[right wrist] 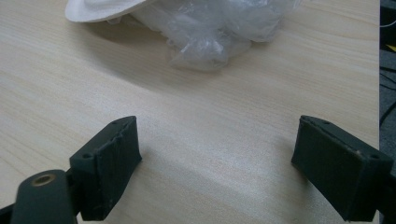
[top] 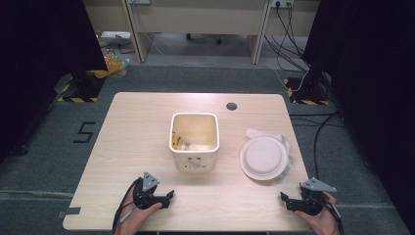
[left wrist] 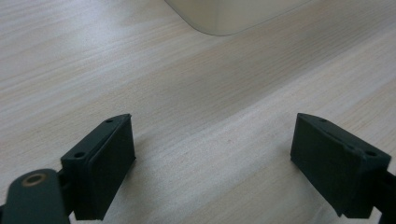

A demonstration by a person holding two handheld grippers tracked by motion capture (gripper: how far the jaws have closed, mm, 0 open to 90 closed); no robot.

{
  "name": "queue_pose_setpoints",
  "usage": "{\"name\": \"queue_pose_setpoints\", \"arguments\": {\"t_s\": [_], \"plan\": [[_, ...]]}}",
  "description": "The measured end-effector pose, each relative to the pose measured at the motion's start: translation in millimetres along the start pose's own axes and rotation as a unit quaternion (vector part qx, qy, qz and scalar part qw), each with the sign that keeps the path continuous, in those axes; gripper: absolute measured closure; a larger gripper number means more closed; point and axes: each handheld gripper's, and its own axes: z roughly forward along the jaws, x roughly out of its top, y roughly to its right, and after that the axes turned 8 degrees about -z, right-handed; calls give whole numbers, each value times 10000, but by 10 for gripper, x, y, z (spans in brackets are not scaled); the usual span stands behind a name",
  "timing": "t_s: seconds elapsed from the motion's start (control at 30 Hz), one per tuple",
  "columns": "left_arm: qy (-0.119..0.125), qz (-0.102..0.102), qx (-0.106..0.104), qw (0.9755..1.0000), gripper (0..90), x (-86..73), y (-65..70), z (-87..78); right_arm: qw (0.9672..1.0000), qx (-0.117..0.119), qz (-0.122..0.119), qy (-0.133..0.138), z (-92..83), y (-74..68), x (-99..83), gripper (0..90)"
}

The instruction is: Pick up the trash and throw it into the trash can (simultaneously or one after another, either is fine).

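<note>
Approaching: your right gripper [top: 289, 199] wide open, empty; plastic wrap [right wrist: 219, 28] at 12 o'clock.
Grip: pinch the wrap, not the paper plate [top: 263, 157].
Left gripper [top: 167, 197]: open, empty.

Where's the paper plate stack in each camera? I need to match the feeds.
High view: paper plate stack right of centre, beside the cream bin.
Left gripper view: not in it.
Right gripper view: its rim at top left, on crumpled clear plastic wrap.
Shared landmark: the light wood table.
</note>
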Motion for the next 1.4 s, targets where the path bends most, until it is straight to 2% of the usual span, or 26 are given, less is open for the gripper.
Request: {"name": "queue_pose_setpoints", "arguments": {"t_s": [0.03,0.07,0.1,0.13,0.17,0.2,0.4,0.5,0.53,0.6,0.63,0.73,0.77,0.93,1.07,1.4], "plan": [[-1,0,1,10000,127,0,0,0,9999,49,118,11,-7,10,3,154],[-1,0,1,10000,127,0,0,0,9999,49,118,11,-7,10,3,154],[0,-3,2,10000,127,0,0,0,9996,126,265,40,-18,26,5,159],[0,-3,4,10000,127,0,-1,0,9981,337,484,161,-45,64,2,166],[0,-4,4,10000,127,0,-1,0,9981,337,484,161,-45,64,2,166],[1,-7,5,10000,127,0,-1,0,9972,348,569,324,-80,90,10,166],[14,-22,23,10000,125,1,0,4,9963,313,556,571,-179,136,127,164],[13,-21,24,10000,125,1,0,4,9960,226,407,756,-258,180,319,157],[13,-21,24,10000,125,1,0,4,9960,226,407,756,-258,180,319,157],[14,-22,24,10000,125,1,0,4,9952,181,338,899,-298,220,493,157],[13,-22,24,10000,125,2,0,4,9952,181,338,899,-298,220,493,157],[14,-22,24,10000,124,1,0,4,9951,137,291,938,-291,256,670,156],[14,-21,24,10000,125,2,0,4,9951,108,263,945,-259,282,778,156],[13,-21,24,10000,124,2,0,4,9960,164,158,864,-134,318,970,156],[13,-22,25,10000,124,2,0,4,9973,253,109,677,20,335,1080,156],[12,-23,25,10000,124,2,0,4,9987,315,190,339,366,437,1300,157]]}}
